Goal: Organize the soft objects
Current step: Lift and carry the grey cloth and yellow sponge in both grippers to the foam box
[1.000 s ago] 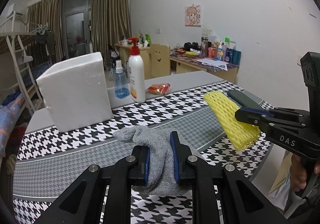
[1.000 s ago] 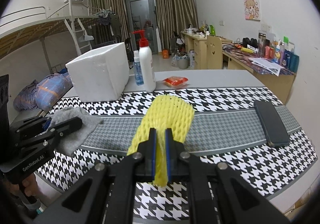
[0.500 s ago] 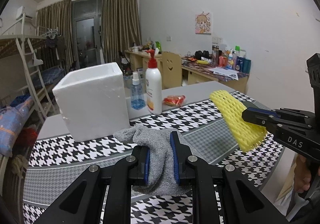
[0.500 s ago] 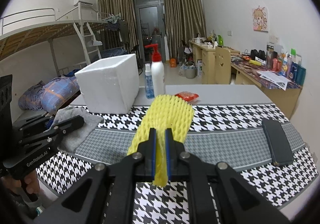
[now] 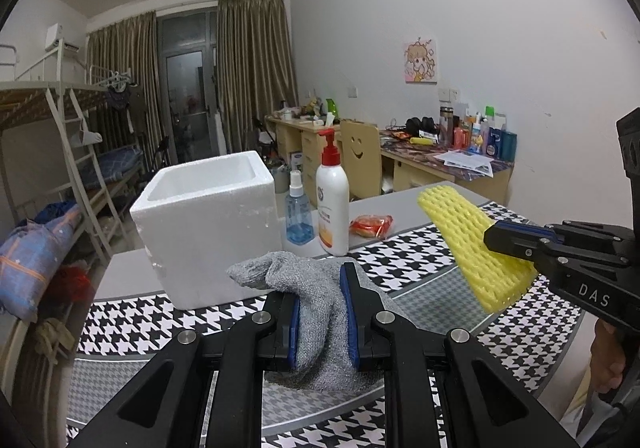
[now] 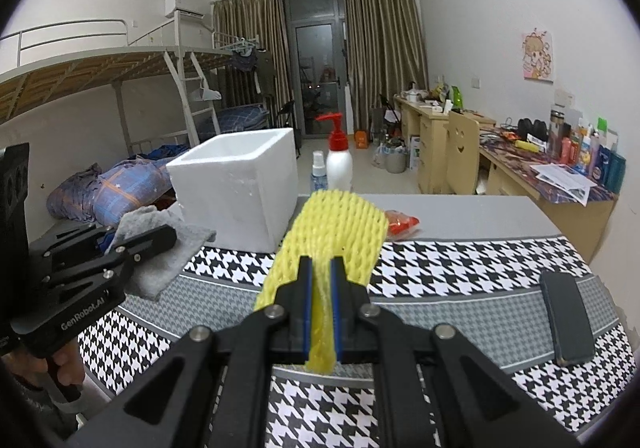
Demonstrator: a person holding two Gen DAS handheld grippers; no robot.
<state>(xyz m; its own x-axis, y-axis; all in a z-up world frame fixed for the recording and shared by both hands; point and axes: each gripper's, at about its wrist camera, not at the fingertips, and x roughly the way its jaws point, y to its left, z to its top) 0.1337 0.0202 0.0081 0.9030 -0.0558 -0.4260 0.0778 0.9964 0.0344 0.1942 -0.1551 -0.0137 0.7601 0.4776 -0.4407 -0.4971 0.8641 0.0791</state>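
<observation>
The left gripper [image 5: 322, 312] is clenched on a grey knitted cloth [image 5: 316, 288], which bulges up between its blue pads and hangs clear above the houndstooth table [image 5: 132, 324]. The right gripper [image 6: 322, 304] pinches a yellow foam net sleeve [image 6: 336, 224]; the sleeve fans out beyond the fingertips, off the surface. An open white foam box [image 5: 208, 228] stands near the table's far left corner, beyond the cloth.
</observation>
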